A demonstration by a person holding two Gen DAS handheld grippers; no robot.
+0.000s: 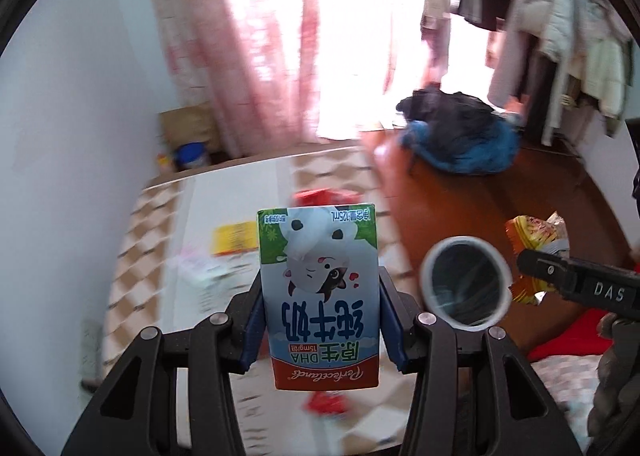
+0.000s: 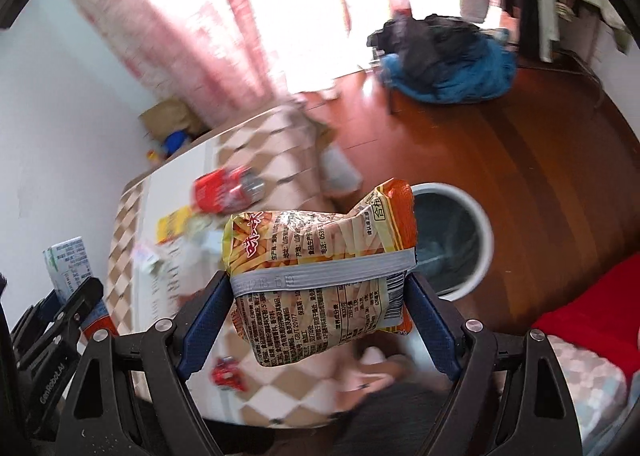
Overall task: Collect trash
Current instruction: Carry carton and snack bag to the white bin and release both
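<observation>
left gripper: jaws pinched on a small milk carton, blue pads pressed against both its side faces. the carton is held upside down, its print inverted, raised clear of the table. in the right wrist view the same carton shows at 9 o'clock, clamped in the left tool.

right gripper: jaws closed on a crumpled orange snack wrapper, pads on both ends of it, a grey band running across its middle. in the left wrist view the wrapper sits at 3 o'clock, at the tip of the right tool.

white round bin with a dark liner stands on the red-brown wooden floor, at 3 o'clock of the wrapper and partly hidden behind it. in the left wrist view the bin lies between carton and wrapper, lower down.

the table carries a checked cloth. on it: a red wrapper at 10 o'clock of the held snack wrapper, a yellow packet, and a small red scrap at 7 o'clock. all blurred.

a heap of blue and dark clothing lies on the floor at 1 o'clock. pink curtains hang at 12 o'clock.
</observation>
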